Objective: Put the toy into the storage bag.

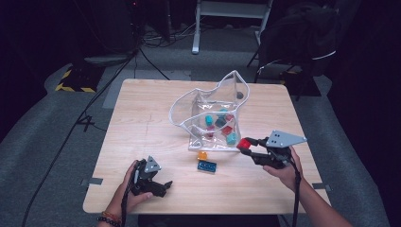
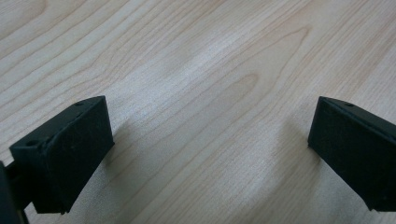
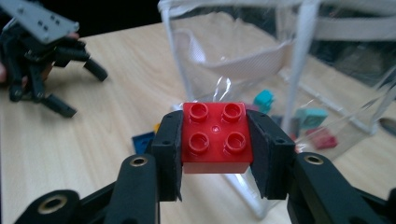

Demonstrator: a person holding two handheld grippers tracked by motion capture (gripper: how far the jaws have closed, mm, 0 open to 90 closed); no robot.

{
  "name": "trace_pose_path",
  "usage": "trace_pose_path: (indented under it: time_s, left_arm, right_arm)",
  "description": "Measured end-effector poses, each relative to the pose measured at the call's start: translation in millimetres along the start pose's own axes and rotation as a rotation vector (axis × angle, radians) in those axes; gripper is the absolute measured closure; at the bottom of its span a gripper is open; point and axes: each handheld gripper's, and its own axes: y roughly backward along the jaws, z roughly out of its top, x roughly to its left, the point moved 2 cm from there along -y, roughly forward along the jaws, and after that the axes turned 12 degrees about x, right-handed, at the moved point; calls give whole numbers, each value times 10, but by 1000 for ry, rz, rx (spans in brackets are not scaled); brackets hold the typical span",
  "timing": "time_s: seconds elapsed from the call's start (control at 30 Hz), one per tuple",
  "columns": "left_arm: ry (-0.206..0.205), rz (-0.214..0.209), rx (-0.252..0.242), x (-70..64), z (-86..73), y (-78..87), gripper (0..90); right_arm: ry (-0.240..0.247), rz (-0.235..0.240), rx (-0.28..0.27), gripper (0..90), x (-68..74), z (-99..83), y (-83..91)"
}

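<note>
Your right gripper is clamped on a red four-stud brick, holding it by two opposite sides, studs toward the camera, off the tabletop just outside the near corner of the clear bag. Several bricks already lie inside the bag, so I judge you well along. The orange piece and blue brick wait just beside it, while your left gripper rests wide and empty.

My jaws covered the red brick's sides; the bag's top ran off-frame; its bricks blurred.
</note>
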Motion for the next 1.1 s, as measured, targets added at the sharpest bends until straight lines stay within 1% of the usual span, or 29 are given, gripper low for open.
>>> trace_pose_path:
  time_s: [0.07, 0.2, 0.37, 0.43, 0.57, 0.7, 0.8, 1.1]
  left_arm:
    - [0, 0, 0, 0, 0, 0, 2]
    - [0, 0, 0, 0, 0, 0, 2]
    - [0, 0, 0, 0, 0, 0, 2]
    - [-1, 1, 0, 0, 0, 0, 2]
    - [0, 0, 0, 0, 0, 0, 2]
    - [0, 0, 0, 0, 0, 0, 2]
    - [0, 0, 0, 0, 0, 0, 2]
    - [0, 0, 0, 0, 0, 0, 2]
  right_arm:
    - [-6, -13, -22, 592, -68, 114, 59]
    - [2, -60, -64, 593, -164, 322, 169]
    - [9, -92, -97, 593, -234, 509, 274]
    - [14, -115, -112, 593, -246, 563, 314]
    - [18, -122, -130, 593, -277, 665, 367]
    - [19, -124, -136, 592, -299, 743, 362]
    - [24, -131, -125, 593, -319, 802, 317]
    - [6, -142, -111, 592, -409, 943, 160]
